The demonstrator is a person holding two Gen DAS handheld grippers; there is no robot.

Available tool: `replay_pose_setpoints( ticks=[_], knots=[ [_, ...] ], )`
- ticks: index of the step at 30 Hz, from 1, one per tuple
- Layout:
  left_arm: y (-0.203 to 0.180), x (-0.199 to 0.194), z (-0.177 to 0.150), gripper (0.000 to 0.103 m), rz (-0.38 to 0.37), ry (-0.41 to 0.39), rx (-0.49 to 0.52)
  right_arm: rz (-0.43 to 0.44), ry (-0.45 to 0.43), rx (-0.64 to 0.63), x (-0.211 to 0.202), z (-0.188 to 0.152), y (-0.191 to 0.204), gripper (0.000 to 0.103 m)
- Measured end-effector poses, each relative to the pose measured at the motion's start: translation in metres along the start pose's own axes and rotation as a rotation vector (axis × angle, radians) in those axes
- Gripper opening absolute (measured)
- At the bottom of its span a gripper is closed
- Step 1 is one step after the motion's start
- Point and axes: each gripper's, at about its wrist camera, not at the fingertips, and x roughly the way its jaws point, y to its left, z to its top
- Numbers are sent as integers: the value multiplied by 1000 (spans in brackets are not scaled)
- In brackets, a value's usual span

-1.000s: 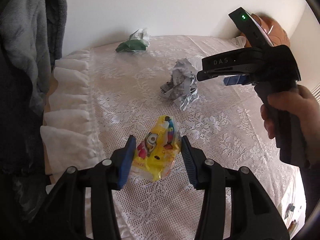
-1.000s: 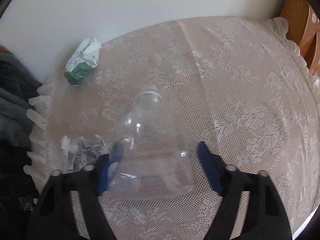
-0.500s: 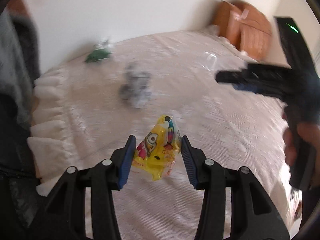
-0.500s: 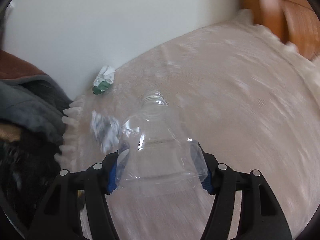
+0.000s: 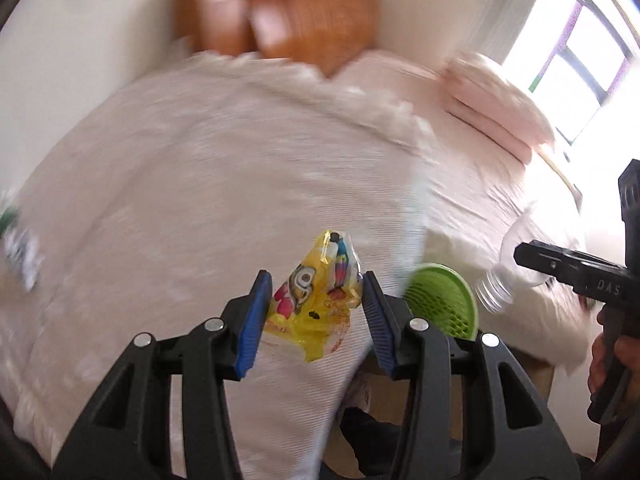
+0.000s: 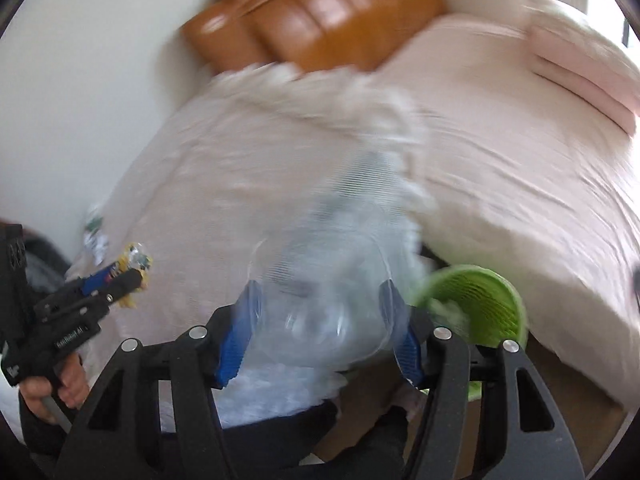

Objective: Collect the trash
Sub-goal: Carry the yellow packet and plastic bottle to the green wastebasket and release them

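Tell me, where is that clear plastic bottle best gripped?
Across its wide body, coming from the base end, as the right claw grips it now. The clear plastic bottle is broad at the bottom and narrows to a threaded neck, so flat pads seat best on the wide walls, though these are thin and dent.

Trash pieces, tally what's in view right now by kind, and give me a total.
Yellow snack wrapper: 1
Clear plastic bottle: 1
Crumpled paper wad: 1
Green-and-white crumpled pack: 1
Total: 4
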Motion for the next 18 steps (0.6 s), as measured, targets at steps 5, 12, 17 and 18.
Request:
replay_pose_setpoints(
  ticks=[5,12,17,18],
  knots=[
    [-74,18,16,45,-72,10,136,-33,-56,120,-13,-14,-59,60],
    [-126,30,19,45,-101,32,220,-45,-50,169,-7,-26,-96,60],
    [-132,40,20,45,-98,58,221,-63,-32,171,0,-30,-109,60],
    [-133,41,19,45,-97,62,222,-70,-29,167,2,-31,-110,60]
  ],
)
